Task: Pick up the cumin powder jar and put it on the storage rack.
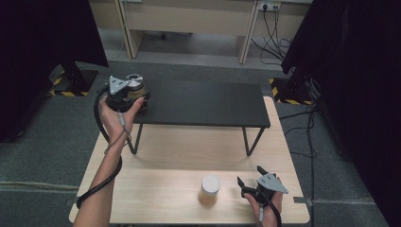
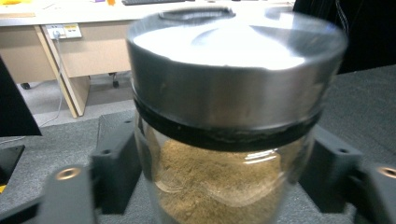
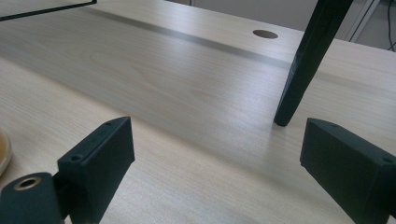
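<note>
A: Left gripper (image 1: 128, 94) up at the left end of the black shelf (image 1: 203, 101). What's between its jaws?

B: A glass jar (image 2: 224, 154) with a metal lid (image 2: 236, 60), brown powder inside. Jaws sit on either side of the glass, pressed against it, so it's clamped. Jar upright. From the high view I can't tell whether its base rests on the shelf or hangs just above it.

A: Noted. Left hand (image 1: 118, 116) wrapped around the gripper body, cable looping down along the forearm. Right side?

B: Right gripper (image 1: 250, 176) low over the wooden table (image 1: 156, 189), near the front edge. Jaws spread wide, nothing between them, bare tabletop beneath.

A: Anything close to it?

B: Second jar (image 1: 209, 189), pale lid, brownish contents, standing on the table just to the left of the right gripper. Apart from the jaws, not touching. In the right gripper view only a curved sliver of it (image 3: 3, 156) shows at the left edge, beside the left jaw.

A: And ahead of those open jaws?

B: One black shelf leg (image 3: 306, 65) planted on the table, ahead and a little right. Round cable hole (image 3: 265, 33) in the tabletop farther off.
</note>
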The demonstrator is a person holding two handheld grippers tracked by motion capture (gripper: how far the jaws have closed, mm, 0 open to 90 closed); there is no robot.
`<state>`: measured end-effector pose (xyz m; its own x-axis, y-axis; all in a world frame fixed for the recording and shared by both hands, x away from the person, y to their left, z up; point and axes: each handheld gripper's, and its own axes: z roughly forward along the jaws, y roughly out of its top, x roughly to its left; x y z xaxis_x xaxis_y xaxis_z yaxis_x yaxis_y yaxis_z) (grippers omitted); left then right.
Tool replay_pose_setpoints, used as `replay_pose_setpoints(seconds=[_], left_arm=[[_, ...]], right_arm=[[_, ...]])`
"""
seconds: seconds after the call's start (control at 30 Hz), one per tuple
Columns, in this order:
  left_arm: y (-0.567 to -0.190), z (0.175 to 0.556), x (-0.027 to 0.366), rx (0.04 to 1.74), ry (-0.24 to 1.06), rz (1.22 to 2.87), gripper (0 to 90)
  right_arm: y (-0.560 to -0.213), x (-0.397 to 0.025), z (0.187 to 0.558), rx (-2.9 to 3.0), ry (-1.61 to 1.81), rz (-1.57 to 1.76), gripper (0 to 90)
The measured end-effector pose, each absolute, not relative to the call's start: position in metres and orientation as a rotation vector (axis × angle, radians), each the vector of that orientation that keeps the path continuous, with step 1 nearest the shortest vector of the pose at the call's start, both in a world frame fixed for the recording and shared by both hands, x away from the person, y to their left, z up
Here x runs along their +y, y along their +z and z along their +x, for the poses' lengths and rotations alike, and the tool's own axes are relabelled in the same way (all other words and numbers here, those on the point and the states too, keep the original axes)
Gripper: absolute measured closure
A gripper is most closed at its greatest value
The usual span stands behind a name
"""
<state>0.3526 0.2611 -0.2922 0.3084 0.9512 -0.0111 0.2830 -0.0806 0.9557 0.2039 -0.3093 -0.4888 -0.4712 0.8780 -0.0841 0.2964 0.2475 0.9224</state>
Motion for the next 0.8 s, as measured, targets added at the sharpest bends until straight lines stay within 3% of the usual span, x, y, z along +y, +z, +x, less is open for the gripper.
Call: replay_pose_setpoints(seconds=[0.23,0.8], left_arm=[[-0.296,0.342,0.254,1.176,0.877,1.558,7.3],[-0.307,0.318,0.255,1.136,0.917,1.542,6.3]], right_arm=[[-0.489,-0.309,0.204,1.907,1.210,1.063,10.1],[-0.489,-0.310,0.204,1.905,1.216,1.067,10.1]])
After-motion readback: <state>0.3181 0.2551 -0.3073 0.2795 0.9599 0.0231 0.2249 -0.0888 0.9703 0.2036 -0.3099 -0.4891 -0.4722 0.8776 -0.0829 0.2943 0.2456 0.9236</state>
